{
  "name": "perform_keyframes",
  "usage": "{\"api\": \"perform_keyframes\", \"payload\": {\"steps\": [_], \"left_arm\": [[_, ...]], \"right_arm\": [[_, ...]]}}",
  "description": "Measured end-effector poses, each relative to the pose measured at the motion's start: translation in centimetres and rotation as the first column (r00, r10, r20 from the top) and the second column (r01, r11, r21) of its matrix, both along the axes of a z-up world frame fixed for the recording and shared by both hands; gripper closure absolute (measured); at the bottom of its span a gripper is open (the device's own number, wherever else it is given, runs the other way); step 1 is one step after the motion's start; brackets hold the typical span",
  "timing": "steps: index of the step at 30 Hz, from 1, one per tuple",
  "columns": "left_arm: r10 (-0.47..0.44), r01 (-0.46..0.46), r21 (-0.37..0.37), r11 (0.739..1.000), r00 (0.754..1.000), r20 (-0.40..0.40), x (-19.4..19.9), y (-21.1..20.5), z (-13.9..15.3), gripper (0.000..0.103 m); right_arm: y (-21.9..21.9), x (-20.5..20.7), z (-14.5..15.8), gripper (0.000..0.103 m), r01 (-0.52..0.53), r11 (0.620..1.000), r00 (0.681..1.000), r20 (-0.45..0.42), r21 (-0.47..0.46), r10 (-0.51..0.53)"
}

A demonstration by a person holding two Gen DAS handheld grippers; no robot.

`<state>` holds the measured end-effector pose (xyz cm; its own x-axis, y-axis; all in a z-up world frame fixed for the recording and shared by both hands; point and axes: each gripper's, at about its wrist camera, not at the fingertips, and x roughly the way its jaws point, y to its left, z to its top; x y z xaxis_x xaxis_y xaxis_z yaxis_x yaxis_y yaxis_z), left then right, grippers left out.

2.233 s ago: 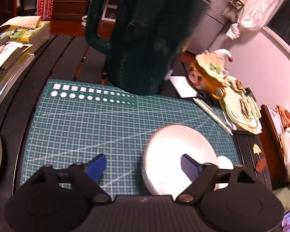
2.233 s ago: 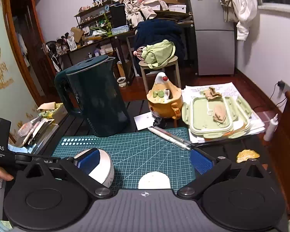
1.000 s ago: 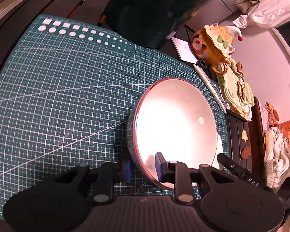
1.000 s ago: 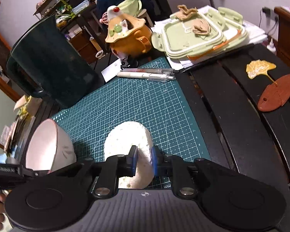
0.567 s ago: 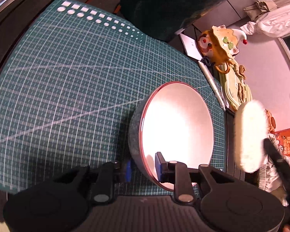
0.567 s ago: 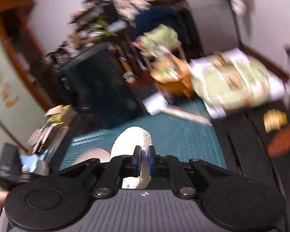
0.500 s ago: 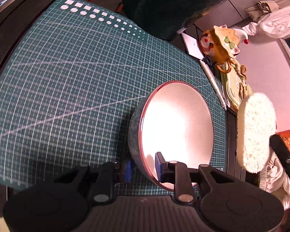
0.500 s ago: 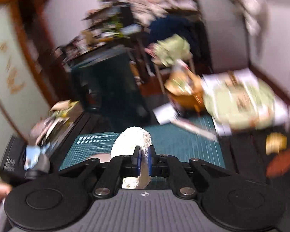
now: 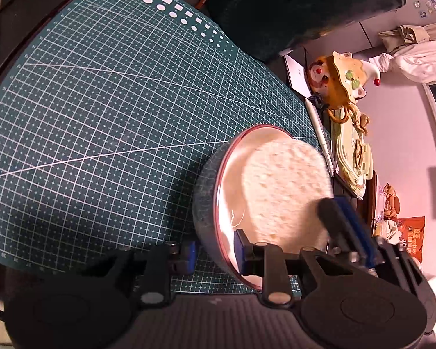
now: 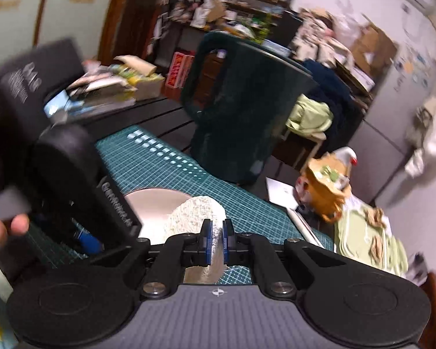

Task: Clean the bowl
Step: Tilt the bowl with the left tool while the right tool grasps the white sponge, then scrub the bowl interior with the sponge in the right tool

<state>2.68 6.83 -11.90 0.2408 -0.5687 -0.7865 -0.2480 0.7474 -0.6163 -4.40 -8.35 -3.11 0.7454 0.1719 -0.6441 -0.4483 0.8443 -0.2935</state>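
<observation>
A bowl [image 9: 232, 180] with a pale inside and a reddish rim is tilted up over the green cutting mat [image 9: 101, 101]. My left gripper [image 9: 215, 253] is shut on its near rim. My right gripper [image 10: 216, 237] is shut on a white sponge [image 10: 194, 212], which it holds inside the bowl [image 10: 151, 203]. In the left wrist view the sponge [image 9: 284, 180] covers much of the bowl's inside, and the right gripper [image 9: 346, 226] comes in from the right.
A tall dark green jug [image 10: 241, 110] stands at the mat's far edge. An orange clown-shaped pot [image 9: 340, 81], pens [image 9: 322, 139] and pale green container lids [image 9: 354, 160] lie to the right of the mat. Papers [image 10: 107, 87] are piled at the left.
The right gripper has swung left and carried the sponge from beside the bowl into it. The left gripper still holds the bowl's rim, tilted as before.
</observation>
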Motion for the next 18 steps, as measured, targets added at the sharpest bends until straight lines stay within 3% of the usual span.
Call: {"api": "perform_keyframes", "payload": {"steps": [6, 8, 10, 18], "left_arm": [[0.008, -0.008, -0.02, 1.0, 1.0, -0.006, 0.3, 0.1, -0.3, 0.079], [0.005, -0.005, -0.017, 1.0, 1.0, -0.004, 0.3, -0.1, -0.1, 0.079], [0.005, -0.005, -0.017, 1.0, 1.0, -0.003, 0.2, 0.1, -0.1, 0.079], [0.023, -0.024, -0.031, 0.999, 1.0, -0.017, 0.2, -0.6, 0.1, 0.079]], "right_arm": [[-0.8, 0.4, -0.4, 0.09, 0.017, 0.995, 0.998, -0.056, 0.102, -0.011], [-1.0, 0.5, -0.4, 0.07, 0.034, 0.99, 0.997, -0.067, 0.14, -0.024], [-1.5, 0.7, -0.4, 0.062, 0.06, 0.98, 0.994, -0.098, 0.191, -0.042], [-2.1, 1.6, -1.0, 0.062, 0.128, 0.941, 0.971, -0.231, 0.312, -0.056]]}}
